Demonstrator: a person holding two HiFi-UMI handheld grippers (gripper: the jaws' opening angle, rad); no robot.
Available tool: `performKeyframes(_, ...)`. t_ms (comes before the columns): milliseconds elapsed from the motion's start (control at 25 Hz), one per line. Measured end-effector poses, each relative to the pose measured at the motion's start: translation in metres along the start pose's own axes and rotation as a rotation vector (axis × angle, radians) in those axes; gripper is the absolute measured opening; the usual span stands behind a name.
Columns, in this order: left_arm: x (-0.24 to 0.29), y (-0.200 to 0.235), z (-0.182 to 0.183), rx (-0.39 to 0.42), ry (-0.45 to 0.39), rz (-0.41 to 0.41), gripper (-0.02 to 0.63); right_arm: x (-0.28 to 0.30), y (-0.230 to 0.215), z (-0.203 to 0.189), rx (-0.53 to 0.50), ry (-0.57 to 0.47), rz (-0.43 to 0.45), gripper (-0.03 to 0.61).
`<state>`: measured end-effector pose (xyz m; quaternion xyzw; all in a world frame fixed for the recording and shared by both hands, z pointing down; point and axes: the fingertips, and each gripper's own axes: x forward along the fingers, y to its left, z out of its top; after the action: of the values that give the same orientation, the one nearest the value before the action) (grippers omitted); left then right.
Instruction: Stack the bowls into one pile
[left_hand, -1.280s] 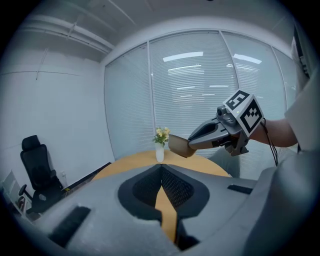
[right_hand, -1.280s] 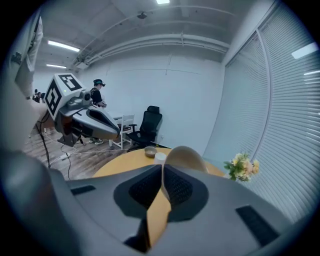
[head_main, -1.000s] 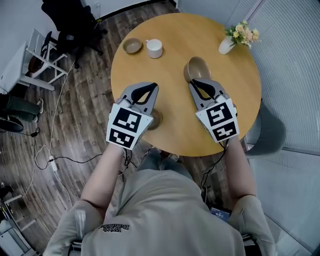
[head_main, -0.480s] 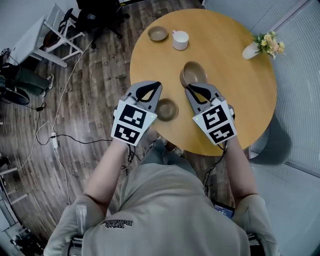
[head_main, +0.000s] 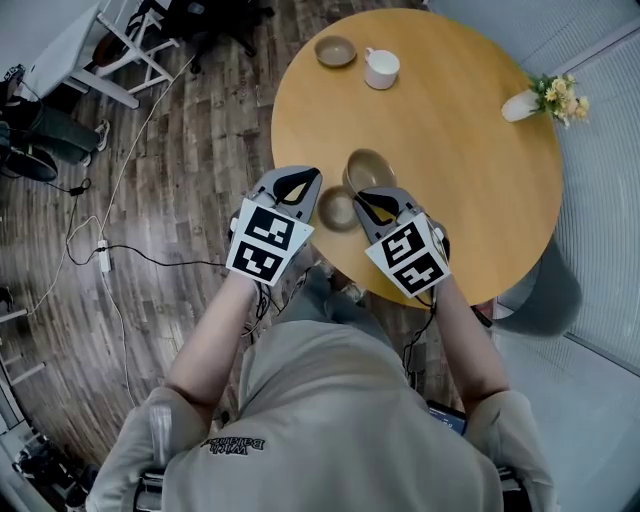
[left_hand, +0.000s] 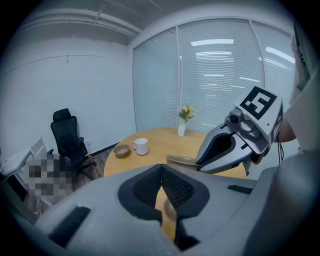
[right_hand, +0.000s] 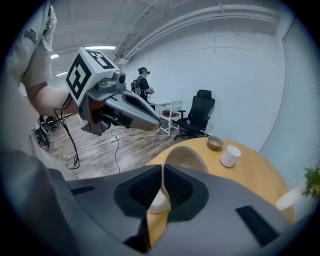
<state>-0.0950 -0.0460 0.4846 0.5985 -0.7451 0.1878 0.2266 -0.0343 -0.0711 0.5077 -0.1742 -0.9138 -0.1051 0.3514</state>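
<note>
right gripper: jaws gripped the rim of the big bowl and had brought it closer | small bowl: sat on the desk just left of those jaws, so stacking looked near | left gripper: jaws pressed together, empty | third bowl: far ahead

Round wooden table | white mug on it | vase of flowers near rim | black office chair | wood floor
</note>
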Motion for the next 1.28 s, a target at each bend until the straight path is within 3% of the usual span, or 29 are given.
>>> performKeyframes(520, 0.012, -0.017, -0.081, -0.072, 0.146, -0.036, 0.02, 0.058, 0.059, -0.053, 0.008, 0.173, 0.158, 0.037)
performKeyframes(1000, 0.021, -0.031, -0.131, -0.125, 0.229, -0.07, 0.02, 0.088, 0.081, -0.09, 0.022, 0.274, 0.19, 0.037)
performKeyframes(1280, 0.027, -0.036, -0.139, -0.132, 0.248, -0.091, 0.02, 0.097, 0.087, -0.106, 0.09, 0.307, 0.202, 0.04)
